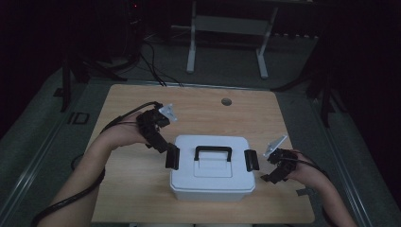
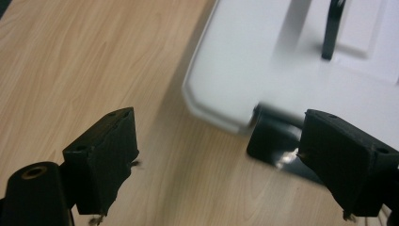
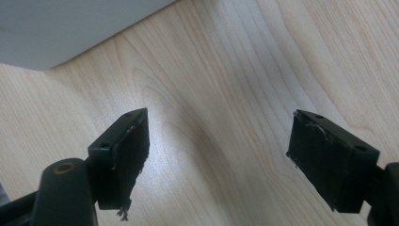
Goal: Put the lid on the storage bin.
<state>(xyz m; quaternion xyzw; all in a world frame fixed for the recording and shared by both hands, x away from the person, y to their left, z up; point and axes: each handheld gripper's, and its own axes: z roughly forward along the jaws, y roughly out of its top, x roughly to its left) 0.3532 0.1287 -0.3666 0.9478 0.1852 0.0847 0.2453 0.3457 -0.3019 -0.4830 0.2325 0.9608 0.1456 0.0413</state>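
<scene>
A white plastic box (image 1: 213,177) with a black handle (image 1: 213,152) sits on the wooden table (image 1: 142,189), a black latch on each side. My left gripper (image 1: 161,144) is just left of the left latch (image 1: 172,156), jaws open and empty. In the left gripper view, the gripper (image 2: 219,136) looks at the box's corner (image 2: 244,66), and the latch (image 2: 275,146) lies close to the right jaw. My right gripper (image 1: 270,177) hovers right of the right latch (image 1: 250,160), open. The right gripper view has its jaws (image 3: 219,127) wide over bare wood, with the box's edge (image 3: 70,28) at top left.
A round cable hole (image 1: 226,101) marks the table's far side. Bare wood surrounds the box on every side. Behind the table stands a white frame (image 1: 191,47) on the dark floor. Black cables (image 1: 71,198) trail from both grippers along the forearms.
</scene>
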